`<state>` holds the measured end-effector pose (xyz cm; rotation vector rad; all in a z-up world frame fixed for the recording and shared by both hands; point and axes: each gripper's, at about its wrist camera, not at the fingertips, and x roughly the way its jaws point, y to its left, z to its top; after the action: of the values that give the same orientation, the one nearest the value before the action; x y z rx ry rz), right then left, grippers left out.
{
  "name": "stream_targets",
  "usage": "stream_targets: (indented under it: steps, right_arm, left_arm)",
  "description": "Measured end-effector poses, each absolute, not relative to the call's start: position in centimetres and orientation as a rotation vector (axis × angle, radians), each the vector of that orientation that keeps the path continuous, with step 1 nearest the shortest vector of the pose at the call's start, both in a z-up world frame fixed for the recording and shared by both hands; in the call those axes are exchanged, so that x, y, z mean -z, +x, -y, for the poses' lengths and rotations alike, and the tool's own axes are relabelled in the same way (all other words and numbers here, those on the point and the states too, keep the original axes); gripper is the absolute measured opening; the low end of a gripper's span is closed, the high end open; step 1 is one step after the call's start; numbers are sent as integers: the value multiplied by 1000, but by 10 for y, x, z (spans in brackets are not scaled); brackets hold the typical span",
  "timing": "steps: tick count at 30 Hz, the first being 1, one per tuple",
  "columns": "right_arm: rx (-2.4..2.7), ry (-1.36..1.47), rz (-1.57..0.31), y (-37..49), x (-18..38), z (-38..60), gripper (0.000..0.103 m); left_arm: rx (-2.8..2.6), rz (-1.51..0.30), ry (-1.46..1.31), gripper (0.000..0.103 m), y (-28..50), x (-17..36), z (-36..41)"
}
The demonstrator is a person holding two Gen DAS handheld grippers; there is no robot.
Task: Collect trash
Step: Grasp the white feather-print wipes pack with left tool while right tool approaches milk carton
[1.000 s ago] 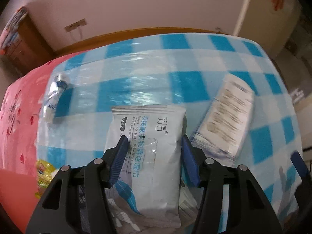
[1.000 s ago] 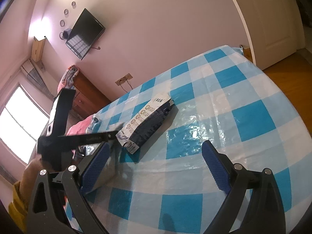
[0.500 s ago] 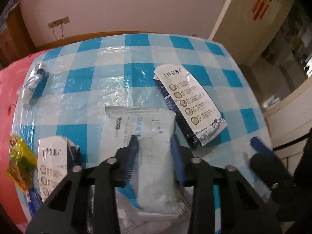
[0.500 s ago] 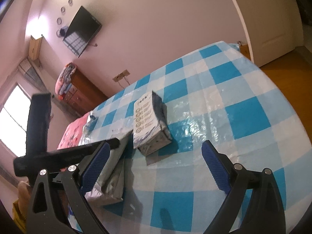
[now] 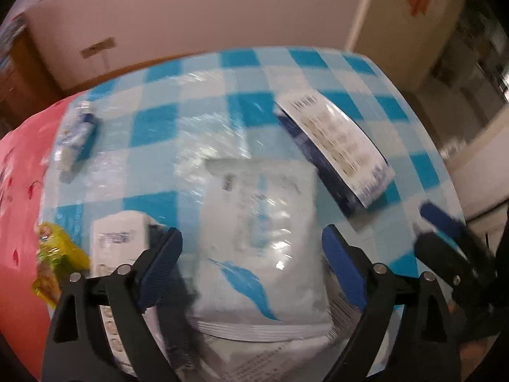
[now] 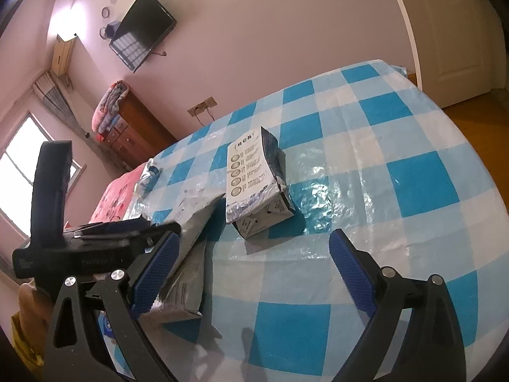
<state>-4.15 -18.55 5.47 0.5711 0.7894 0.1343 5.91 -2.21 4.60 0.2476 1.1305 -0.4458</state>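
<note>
Left gripper [image 5: 251, 267] spread wide, straddling white-blue plastic wipes pack [image 5: 259, 238]. Right gripper [image 6: 251, 273] spread wide, empty, dark-blue carton [image 6: 257, 184] ahead.

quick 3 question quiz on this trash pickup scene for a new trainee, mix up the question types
1. True or false: the left hand-held gripper is clamped shut on the white wipes pack.
2. Multiple choice: what lies on the checked tablecloth ahead of the right hand-held gripper? A) a glass jar B) a dark blue carton with a white printed face C) a metal can
3. Fill in: at the left edge of the left wrist view, a crumpled ____ wrapper lies by the pink cloth.

Key:
1. False; its fingers stand open on either side of the pack.
2. B, the carton.
3. Yellow.
</note>
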Motion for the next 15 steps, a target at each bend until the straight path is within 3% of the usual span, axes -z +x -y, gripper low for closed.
stream_targets:
  steps: [7,9,15]
  right_arm:
    - [-135,553,-791,-41,-54,184,94]
    - [-133,553,-794,-41,-53,184,94]
    - [-142,554,-814,-38,-48,184,94]
  left_arm:
    - [429,-1124,276,91,58,-32,28]
    - [408,-1121,256,79,60,-32,24]
    - [402,-1111,210,75,59,-34,20]
